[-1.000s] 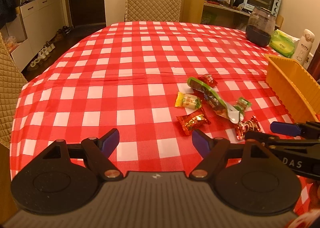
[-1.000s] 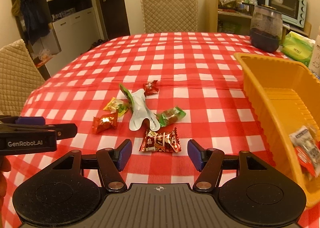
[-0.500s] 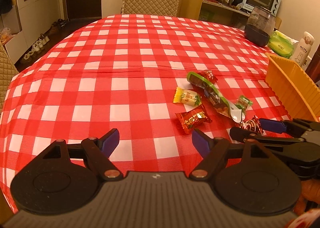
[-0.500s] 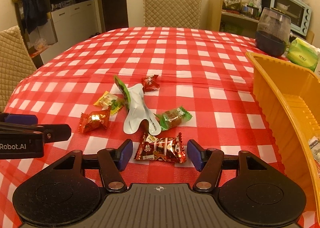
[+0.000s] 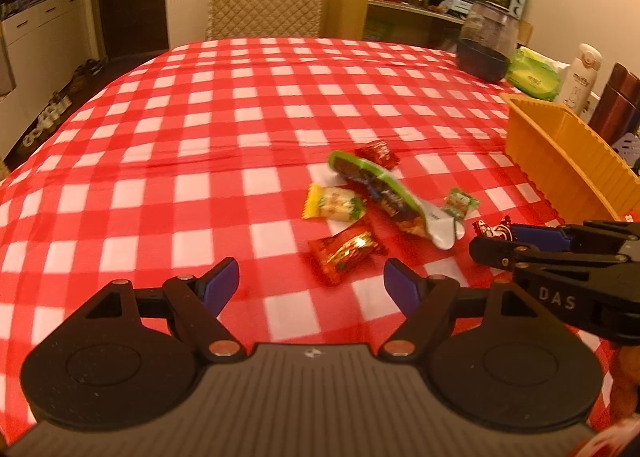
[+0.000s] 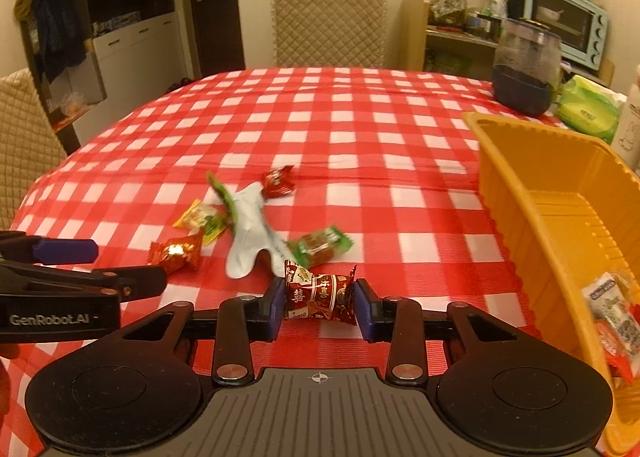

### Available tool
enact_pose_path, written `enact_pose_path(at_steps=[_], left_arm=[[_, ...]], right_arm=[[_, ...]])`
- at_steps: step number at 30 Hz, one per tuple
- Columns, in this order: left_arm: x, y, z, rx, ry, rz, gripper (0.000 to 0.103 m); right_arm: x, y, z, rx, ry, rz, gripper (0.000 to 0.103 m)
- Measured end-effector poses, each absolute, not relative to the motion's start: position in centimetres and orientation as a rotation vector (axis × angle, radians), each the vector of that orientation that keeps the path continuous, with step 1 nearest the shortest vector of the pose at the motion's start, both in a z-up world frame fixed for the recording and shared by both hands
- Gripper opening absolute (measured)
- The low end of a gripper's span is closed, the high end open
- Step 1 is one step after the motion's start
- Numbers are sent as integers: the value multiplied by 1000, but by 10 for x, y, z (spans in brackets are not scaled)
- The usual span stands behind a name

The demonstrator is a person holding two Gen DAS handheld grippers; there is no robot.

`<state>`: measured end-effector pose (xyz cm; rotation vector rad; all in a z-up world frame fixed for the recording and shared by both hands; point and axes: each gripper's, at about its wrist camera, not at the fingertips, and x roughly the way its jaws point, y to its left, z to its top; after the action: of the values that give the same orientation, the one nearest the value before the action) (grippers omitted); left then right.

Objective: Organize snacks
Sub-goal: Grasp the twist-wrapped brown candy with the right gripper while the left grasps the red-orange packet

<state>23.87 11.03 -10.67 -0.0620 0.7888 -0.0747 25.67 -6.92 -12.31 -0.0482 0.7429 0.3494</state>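
- The right claw (image 6: 319, 309) is closing on a dark red wrapped candy (image 6: 320, 297) printed with white characters; its blue pads stand at the two twisted ends of the wrapper, against it or very nearly so, low over the counter (image 6: 360, 129).
- The left claw (image 5: 312, 287) is spread wide with nothing between its pads; it hovers over the red-and-white checked cloth, just short of a red and gold foil candy (image 5: 346, 253).
- In the left wrist view the right claw comes in from the right edge, its tips at the dark red candy.
- Beyond the foil candy lies a yellow and white candy (image 5: 334, 205).
- Next to that candy a long green-edged snack pouch (image 5: 384, 193) lies slantwise, its silver end nearest the claws.
- A small green-wrapped candy (image 6: 320, 247) lies just beside the pouch's silver end.
- A small red candy (image 6: 278, 181) sits at the pouch's far end.
- An orange plastic basket (image 6: 520, 193) stands on the counter to the right of the scattered snacks, with a few wrapped snacks (image 6: 614, 321) already inside its near end.
- Farther back on the counter are a dark-based glass jar (image 6: 526, 65) and a green pack of wipes (image 6: 588, 111).
- A quilted chair (image 6: 330, 25) stands at the counter's far side.
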Motion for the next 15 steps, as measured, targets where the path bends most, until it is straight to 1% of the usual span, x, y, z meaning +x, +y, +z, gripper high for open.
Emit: enact_pose_path(at_steps=[2,3,4,7,11,12,13,15], left_arm=[[244,106,-109,-31,785,-86,76],[247,103,-110,-6,786,-87,73],[249,101,-112,20,789,-90,67],[257,97,-119,74,801,-89,62],[264,97,-120,76,783,-103,56],[265,97,-121,82,777,-110,52],[266,97,-121,77,773,-120,45],[268,97,-121,63,772,-130,38]], right_arm=[[257,-74,-122,-39,745,338,37],[258,-76,-122,-35,746,332,37],[258,-78,-122,-30,748,327,37],[258,-82,-123,-19,755,321,37],[258,-84,-122,-15,755,322,37],[258,-84,-123,-14,755,323,37],[258,-84,-123,-12,756,323,37],[257,-84,-123,-13,758,321,37]])
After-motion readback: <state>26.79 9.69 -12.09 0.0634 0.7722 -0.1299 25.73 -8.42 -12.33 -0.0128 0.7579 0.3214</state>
